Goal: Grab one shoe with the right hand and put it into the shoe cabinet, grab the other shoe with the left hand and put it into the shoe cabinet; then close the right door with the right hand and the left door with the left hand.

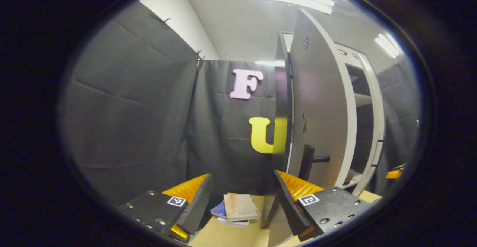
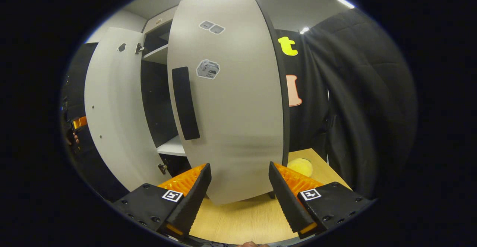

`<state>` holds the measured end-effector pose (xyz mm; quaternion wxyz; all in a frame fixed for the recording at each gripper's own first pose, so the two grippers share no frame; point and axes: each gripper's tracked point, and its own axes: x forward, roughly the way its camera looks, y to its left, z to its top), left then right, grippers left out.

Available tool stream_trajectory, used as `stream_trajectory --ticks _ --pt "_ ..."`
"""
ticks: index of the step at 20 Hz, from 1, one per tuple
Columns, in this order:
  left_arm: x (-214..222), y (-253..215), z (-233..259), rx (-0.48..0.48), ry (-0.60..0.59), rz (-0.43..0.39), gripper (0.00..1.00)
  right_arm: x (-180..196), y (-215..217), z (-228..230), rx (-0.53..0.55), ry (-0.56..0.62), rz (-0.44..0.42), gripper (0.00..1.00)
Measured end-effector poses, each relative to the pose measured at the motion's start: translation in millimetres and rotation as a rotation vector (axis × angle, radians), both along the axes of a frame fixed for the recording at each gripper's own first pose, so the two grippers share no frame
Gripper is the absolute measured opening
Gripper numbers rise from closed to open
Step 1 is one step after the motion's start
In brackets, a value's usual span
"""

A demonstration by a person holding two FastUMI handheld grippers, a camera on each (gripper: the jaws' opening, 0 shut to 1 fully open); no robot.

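Observation:
The shoe cabinet (image 2: 154, 57) stands on the table with both doors ajar. In the right gripper view its grey right door (image 2: 238, 109), with a black handle (image 2: 185, 101), is swung partway across the opening. My right gripper (image 2: 238, 198) is open, and the door's lower edge hangs just beyond its fingertips. The left door (image 2: 111, 109) stands wide open. In the left gripper view that left door (image 1: 320, 101) is seen nearly edge-on, its dark edge dropping between the fingers of my open left gripper (image 1: 242, 206), close to the right one. A pale shape (image 1: 349, 176) lies on the low shelf, too small to tell.
A small stack of books (image 1: 238, 209) lies on the wooden table (image 2: 242, 221) ahead of the left gripper. A yellow fluffy thing (image 2: 301, 167) sits right of the right door. A hand holds the left gripper (image 2: 79, 122) beyond the left door. The right gripper (image 1: 395, 173) shows past the cabinet frame.

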<state>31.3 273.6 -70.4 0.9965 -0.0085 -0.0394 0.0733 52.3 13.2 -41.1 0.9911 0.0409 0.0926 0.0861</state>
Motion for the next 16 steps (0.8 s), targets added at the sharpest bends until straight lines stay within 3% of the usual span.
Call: stream_trajectory --ticks 5,8,9,10,11,12,13,14,15,16 --pt "20 -9 12 -0.020 -0.009 -0.095 0.92 -10 -15 -7 0.005 -0.001 -0.064 0.98" --pt "21 -11 12 0.024 0.001 -0.128 0.96 -13 -20 -16 0.001 0.006 -0.091 0.98" --pt "21 -12 13 0.034 -0.001 -0.134 0.92 -13 -18 -20 0.003 0.018 -0.091 0.98" --pt "21 -13 13 0.031 -0.003 -0.139 1.00 -14 -16 -21 0.008 0.021 -0.088 0.98" --pt "23 -13 11 0.019 0.002 -0.146 1.00 -14 -14 -20 0.011 0.017 -0.089 0.99" --pt "23 -14 10 0.004 0.008 -0.153 0.93 -14 -12 -20 0.009 0.012 -0.089 0.99" --pt "26 -15 9 -0.010 0.016 -0.159 0.93 -14 -10 -21 0.004 0.009 -0.088 0.99" --pt "27 -17 6 -0.018 0.037 -0.163 1.00 -14 -8 -20 0.000 0.006 -0.087 0.98" --pt "28 -21 6 -0.023 0.044 -0.165 1.00 -14 -6 -20 -0.004 0.003 -0.086 0.98" --pt "29 -26 6 -0.021 0.051 -0.167 0.89 -13 -5 -19 -0.007 0.001 -0.086 0.98"
